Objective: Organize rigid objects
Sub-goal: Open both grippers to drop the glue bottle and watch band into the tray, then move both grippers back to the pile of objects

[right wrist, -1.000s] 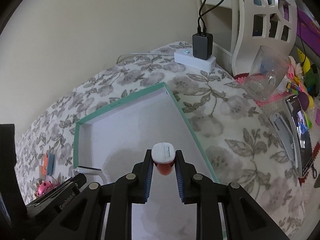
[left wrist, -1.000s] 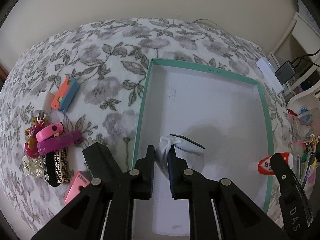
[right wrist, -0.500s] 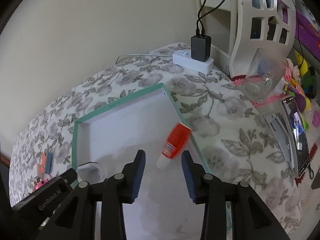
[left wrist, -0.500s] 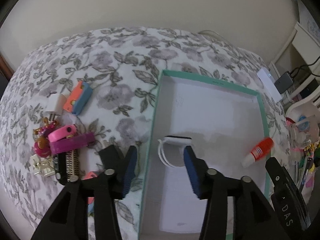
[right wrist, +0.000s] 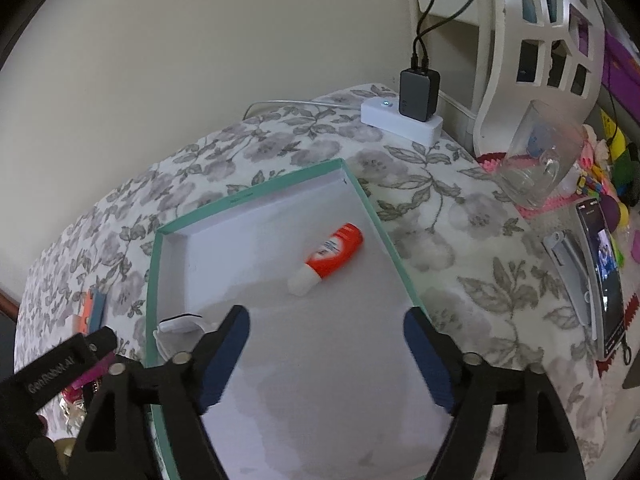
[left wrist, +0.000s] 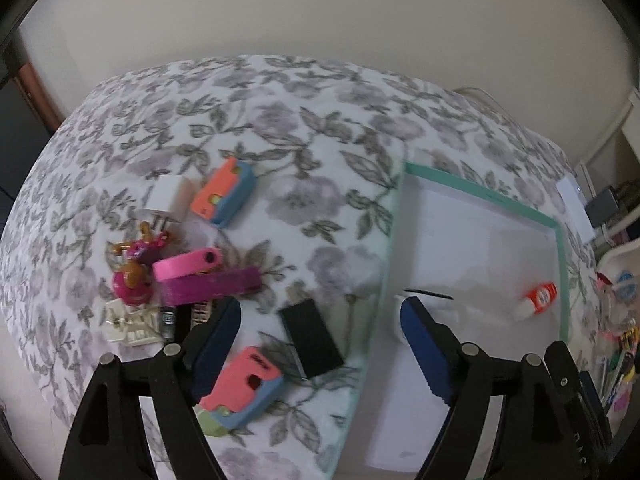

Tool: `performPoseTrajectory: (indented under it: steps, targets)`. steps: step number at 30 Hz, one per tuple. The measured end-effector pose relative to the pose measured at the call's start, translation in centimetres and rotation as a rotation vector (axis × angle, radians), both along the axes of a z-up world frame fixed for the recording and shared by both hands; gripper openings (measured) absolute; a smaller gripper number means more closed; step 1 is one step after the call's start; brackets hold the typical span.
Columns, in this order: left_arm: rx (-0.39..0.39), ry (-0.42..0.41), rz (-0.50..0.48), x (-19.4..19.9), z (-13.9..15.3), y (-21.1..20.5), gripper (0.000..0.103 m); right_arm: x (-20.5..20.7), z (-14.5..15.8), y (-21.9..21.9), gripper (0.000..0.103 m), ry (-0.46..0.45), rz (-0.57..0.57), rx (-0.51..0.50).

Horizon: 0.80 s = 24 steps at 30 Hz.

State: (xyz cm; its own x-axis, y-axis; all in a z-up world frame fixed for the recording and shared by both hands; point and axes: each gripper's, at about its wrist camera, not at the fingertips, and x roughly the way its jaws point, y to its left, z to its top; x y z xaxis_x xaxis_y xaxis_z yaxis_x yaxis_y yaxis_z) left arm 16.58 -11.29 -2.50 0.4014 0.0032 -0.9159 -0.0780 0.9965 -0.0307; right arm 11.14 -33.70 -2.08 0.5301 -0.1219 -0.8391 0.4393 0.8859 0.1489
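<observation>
Both claws spread wide, jaws just opened, nothing between them. Left claw point(left wrist: 320, 330) over the tray's point(left wrist: 480, 192) left rim, beside clutter on the floral bench point(left wrist: 280, 120). Right claw point(right wrist: 326, 328) above the tray; orange tube point(right wrist: 332, 252) lying inside, apart from the white gadget point(right wrist: 178, 326).

We noted a floral cloth point(right wrist: 460, 216) under everything. On it near the wall lay a white power strip point(right wrist: 400, 121) with a dark charger point(right wrist: 419, 95) plugged in. Nearby, a clear glass point(right wrist: 540, 168) lay tilted, a phone point(right wrist: 606, 272) beside it.
</observation>
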Motion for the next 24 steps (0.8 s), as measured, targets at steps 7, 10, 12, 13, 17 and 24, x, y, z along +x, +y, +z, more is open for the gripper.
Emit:
performPoseTrajectory:
  steps: [7,10,12,13,17,24]
  targets:
    - [-0.012,-0.016,0.060,0.0,1.0,3.1,0.091,0.1,-0.2,0.9,0.103,-0.011,0.023,0.006]
    - [-0.025,-0.022,0.100,0.1,1.5,4.8,0.091,0.2,0.1,1.4,0.103,-0.022,0.035,0.014]
    - [-0.040,-0.030,0.133,0.0,2.0,6.2,0.092,0.2,0.5,1.9,0.103,-0.038,0.045,0.019]
    - [-0.047,-0.036,0.143,0.0,2.3,6.8,0.092,0.3,0.8,2.2,0.103,-0.046,0.051,0.017]
    - [-0.058,-0.056,0.181,-0.4,3.5,9.3,0.099,0.2,2.3,3.7,0.103,-0.093,0.080,0.014]
    - [0.024,-0.125,0.185,-1.9,6.5,14.1,0.100,0.3,5.1,7.9,0.103,-0.168,0.199,0.032]
